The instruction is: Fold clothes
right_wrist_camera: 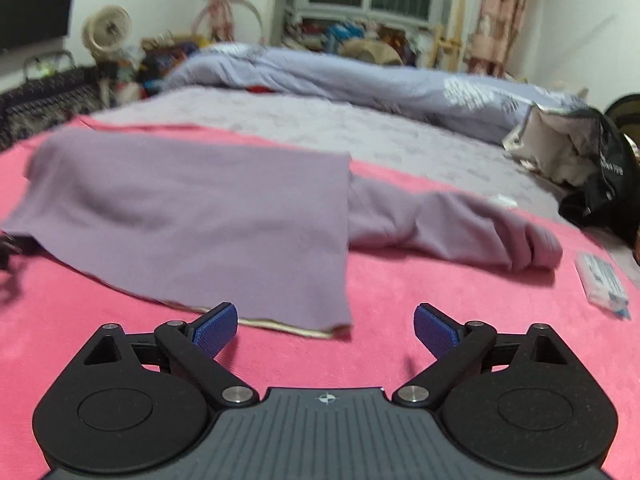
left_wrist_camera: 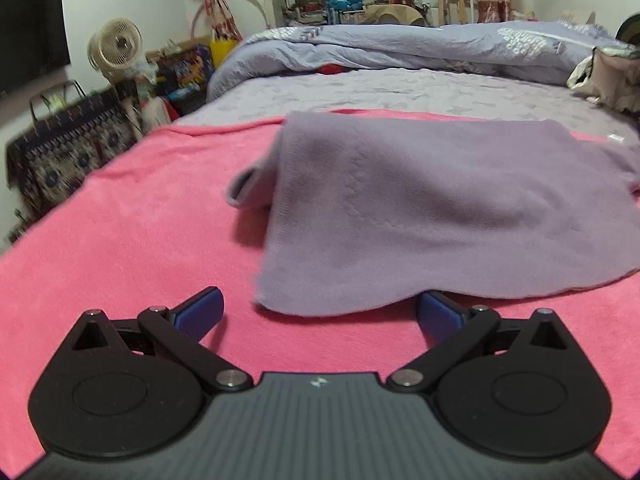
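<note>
The left tongs stood spread wide at the bottom of the left wrist view, both blue pads clear of any cloth, and nothing was pinched between them. The right tongs were also spread in the right wrist view, and empty. Just above the left tongs, in the lower middle of that frame, lay the near hem of the purple garment, so close that the edge of the cloth ran between the two pads, though I cannot tell if it touched the right one. In the right wrist view the near right corner of the garment sat just above the gap of the tongs, a little to the left of centre, with a pale hem line visible. The garment lay on a pink blanket spread on the bed, its body running across the frame from left to right. One sleeve stretched out toward the right of the right wrist view, and another folded part showed at the left edge of the body in the left wrist view. Both tongs seemed about equally near to the hem, each facing its own corner. I judge that the next move would be to take those two near corners. A small white packet lay on the blanket at the right edge.
</note>
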